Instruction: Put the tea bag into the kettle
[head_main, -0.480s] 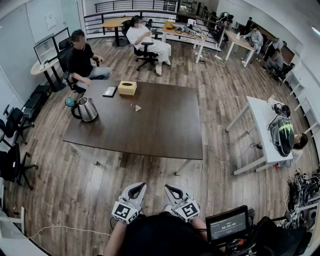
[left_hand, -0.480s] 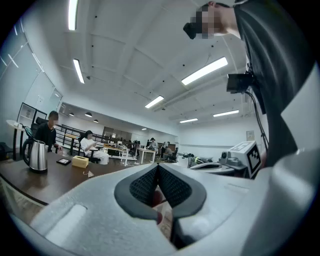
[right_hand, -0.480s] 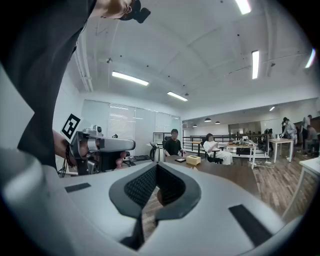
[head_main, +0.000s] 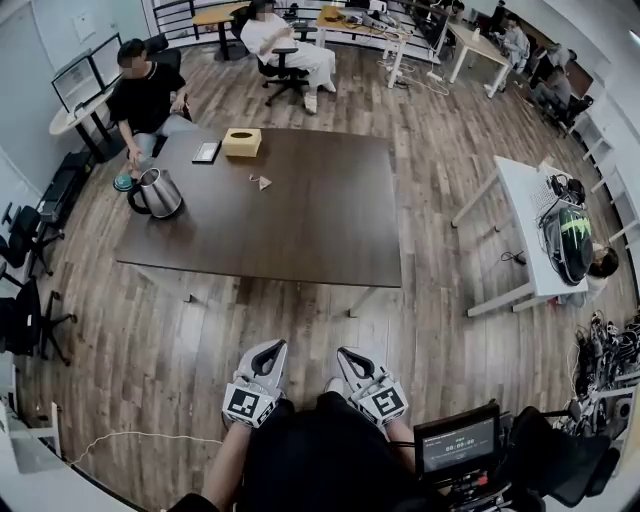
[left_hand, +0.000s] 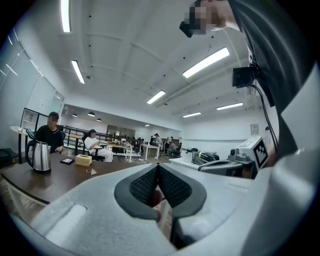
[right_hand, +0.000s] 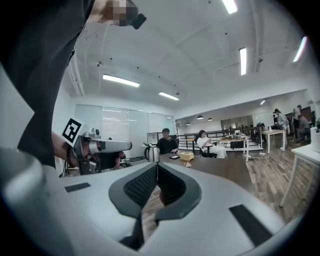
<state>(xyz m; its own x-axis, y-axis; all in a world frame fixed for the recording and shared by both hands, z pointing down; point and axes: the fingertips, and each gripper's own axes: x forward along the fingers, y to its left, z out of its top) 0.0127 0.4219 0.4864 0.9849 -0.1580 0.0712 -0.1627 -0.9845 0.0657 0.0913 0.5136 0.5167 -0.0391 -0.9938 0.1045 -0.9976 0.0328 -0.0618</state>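
Observation:
A steel kettle (head_main: 157, 193) stands at the left end of the dark table (head_main: 300, 240), its lid off. The small tea bag (head_main: 263, 182) lies on the table top, right of the kettle. My left gripper (head_main: 268, 352) and right gripper (head_main: 350, 358) are held close to my body over the wooden floor, well short of the table. Both are shut with nothing between the jaws. The left gripper view shows the kettle (left_hand: 39, 156) and the tea bag (left_hand: 92, 171) far off. In the right gripper view, the kettle (right_hand: 151, 153) and tea bag (right_hand: 188, 164) are distant too.
A tissue box (head_main: 241, 143) and a dark phone (head_main: 206, 152) lie at the table's far side, and a teal lid (head_main: 123, 183) sits beside the kettle. A seated person (head_main: 145, 95) is at the far left corner. White desks (head_main: 530, 240) stand to the right.
The table and everything on it sit a little higher and further left in the head view. Both grippers stay shut near my body, shifted only slightly.

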